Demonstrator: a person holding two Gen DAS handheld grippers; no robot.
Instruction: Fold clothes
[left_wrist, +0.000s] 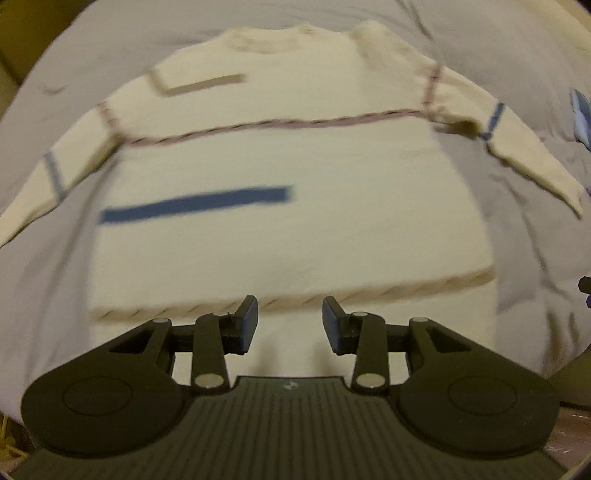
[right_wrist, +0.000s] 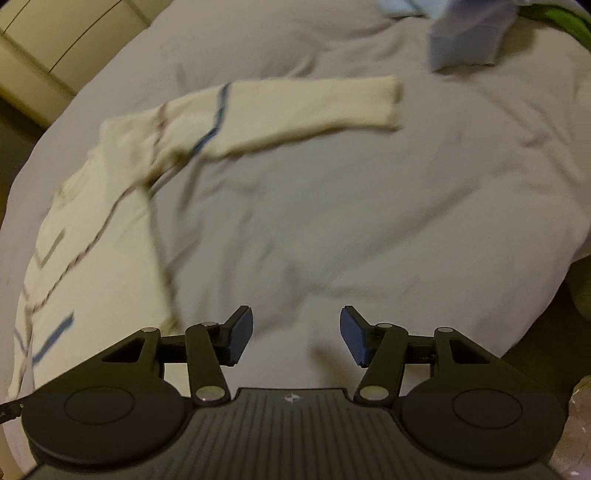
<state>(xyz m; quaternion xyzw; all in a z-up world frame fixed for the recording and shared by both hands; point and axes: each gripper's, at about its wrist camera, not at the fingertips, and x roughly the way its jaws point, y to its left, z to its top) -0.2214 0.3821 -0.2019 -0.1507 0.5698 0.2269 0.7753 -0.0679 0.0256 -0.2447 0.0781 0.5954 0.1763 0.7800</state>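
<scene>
One cream sweater with two sleeves spread out lies flat on the bed, which is covered by a wrinkled grey sheet; one light blue garment sits near the far edge. The left claw hangs spread and empty just before the sweater's hem, while the right claw is spread and empty over bare sheet beside it. Pale cabinet doors stand beyond the bed.

Grey bedsheet, cream panelled cabinet, dim warm light
</scene>
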